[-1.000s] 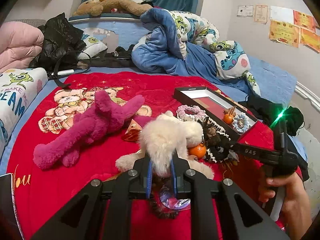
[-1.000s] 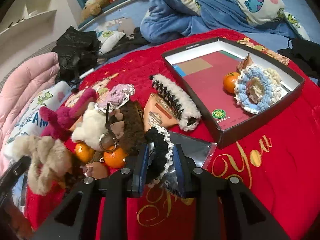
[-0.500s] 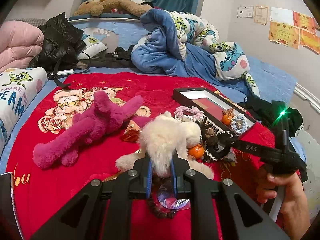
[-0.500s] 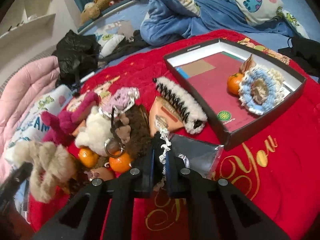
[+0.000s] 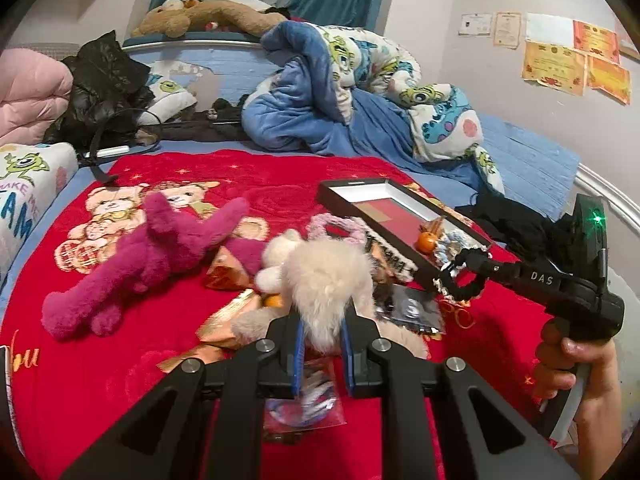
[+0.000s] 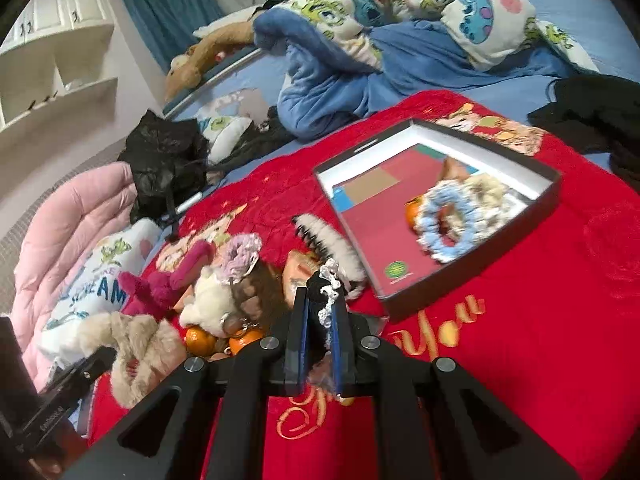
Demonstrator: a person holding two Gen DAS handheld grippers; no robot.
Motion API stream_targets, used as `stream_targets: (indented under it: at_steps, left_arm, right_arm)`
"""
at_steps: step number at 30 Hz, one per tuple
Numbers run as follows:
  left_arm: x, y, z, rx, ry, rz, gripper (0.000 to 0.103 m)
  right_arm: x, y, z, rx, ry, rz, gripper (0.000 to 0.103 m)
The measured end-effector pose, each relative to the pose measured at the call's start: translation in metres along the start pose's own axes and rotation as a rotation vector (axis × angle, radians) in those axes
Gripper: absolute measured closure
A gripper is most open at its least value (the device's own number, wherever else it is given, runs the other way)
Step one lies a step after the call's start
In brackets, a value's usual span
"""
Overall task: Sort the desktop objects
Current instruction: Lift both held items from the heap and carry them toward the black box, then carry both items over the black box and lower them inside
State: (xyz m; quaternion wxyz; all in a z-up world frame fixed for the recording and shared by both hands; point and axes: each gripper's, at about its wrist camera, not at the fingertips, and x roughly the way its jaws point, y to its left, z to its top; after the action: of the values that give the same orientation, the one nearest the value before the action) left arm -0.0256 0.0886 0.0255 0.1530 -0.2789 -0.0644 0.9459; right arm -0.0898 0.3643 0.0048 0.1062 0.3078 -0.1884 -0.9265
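My right gripper (image 6: 320, 320) is shut on a black scrunchie with white lace trim (image 6: 322, 288), held off the red blanket. In the left wrist view the scrunchie (image 5: 468, 292) hangs just in front of a shallow black box (image 5: 360, 190). The box (image 6: 472, 272) has a red floor and holds a blue-and-white scrunchie (image 6: 452, 220) and a small orange (image 6: 412, 210). My left gripper (image 5: 323, 320) is shut on a fluffy beige scrunchie (image 5: 320, 280), also seen in the right wrist view as a furry loop (image 6: 132, 340).
On the red blanket lie a magenta plush (image 5: 140, 256), a pink scrunchie (image 5: 340, 226), a furry hair claw (image 6: 332, 244), small plush toys (image 6: 208, 300), oranges (image 6: 200, 338) and a dark plastic packet (image 5: 412, 312). Bedding, a black jacket (image 5: 104, 84) and black clothing (image 6: 600, 116) ring the blanket.
My right gripper's jaws closed on the black scrunchie and lifted it off the blanket toward the box. The left gripper drifted a little with the beige scrunchie still in it.
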Motion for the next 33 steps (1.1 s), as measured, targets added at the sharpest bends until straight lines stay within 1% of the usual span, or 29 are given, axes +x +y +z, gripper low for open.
stream_targets:
  at_steps: [5, 10, 12, 17, 19, 25, 29, 31, 33]
  left_arm:
    - [0.009, -0.024, 0.0, 0.02, 0.009, -0.033, 0.087]
    - [0.02, -0.056, -0.001, 0.049, 0.015, -0.068, 0.087]
    - [0.025, -0.071, -0.002, 0.052, 0.024, -0.096, 0.087]
    - [0.036, -0.109, -0.008, 0.097, 0.034, -0.135, 0.087]
    - [0.042, -0.124, -0.011, 0.112, 0.046, -0.156, 0.087]
    - [0.058, -0.152, -0.02, 0.136, 0.072, -0.186, 0.087]
    - [0.062, -0.165, -0.024, 0.164, 0.068, -0.175, 0.087]
    - [0.065, -0.17, -0.027, 0.175, 0.067, -0.149, 0.087]
    - [0.069, -0.171, -0.029, 0.174, 0.076, -0.14, 0.087]
  right_arm:
    - [-0.022, -0.024, 0.003, 0.027, -0.03, -0.019, 0.093]
    - [-0.047, -0.048, 0.004, 0.04, -0.059, -0.054, 0.093]
    - [-0.057, -0.058, 0.003, 0.048, -0.071, -0.063, 0.093]
    - [-0.082, -0.085, 0.002, 0.064, -0.095, -0.088, 0.093]
    - [-0.09, -0.093, 0.0, 0.069, -0.1, -0.096, 0.093]
    - [-0.104, -0.111, -0.005, 0.068, -0.102, -0.116, 0.093]
    - [-0.106, -0.117, -0.007, 0.062, -0.101, -0.129, 0.093]
    - [-0.106, -0.118, -0.006, 0.06, -0.103, -0.128, 0.093]
    - [-0.105, -0.117, -0.004, 0.062, -0.108, -0.118, 0.093]
